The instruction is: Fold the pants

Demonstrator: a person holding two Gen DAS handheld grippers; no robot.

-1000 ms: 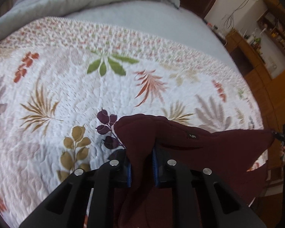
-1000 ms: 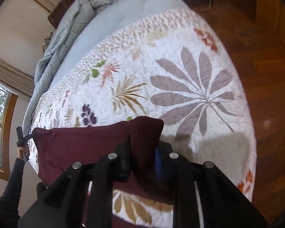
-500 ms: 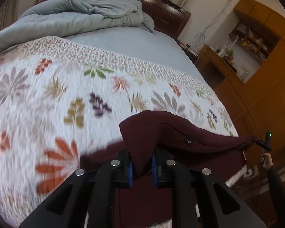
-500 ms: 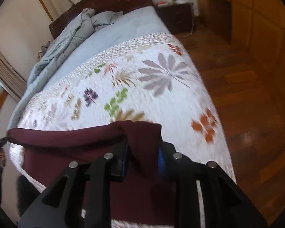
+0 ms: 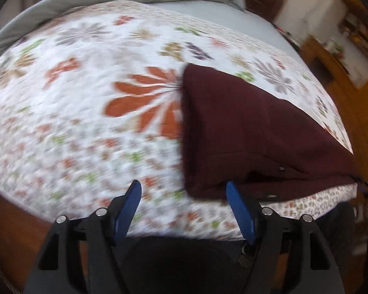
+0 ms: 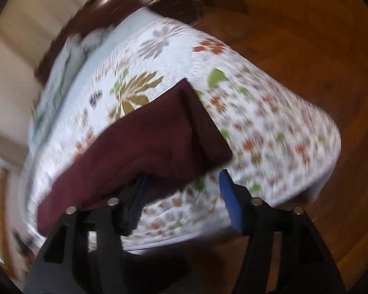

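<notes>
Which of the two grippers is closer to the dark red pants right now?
Hard to call; roughly equal. The left gripper stands open at the near left corner of the pants, the right gripper open at their near right corner.

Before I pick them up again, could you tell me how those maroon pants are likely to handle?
The maroon pants are probably floppy: they lie flat, layers draped along the quilt. Lifted by one corner, the fold would likely fall open. They look thickish and matte, so an open claw, left or right, should grip without slipping.
</notes>
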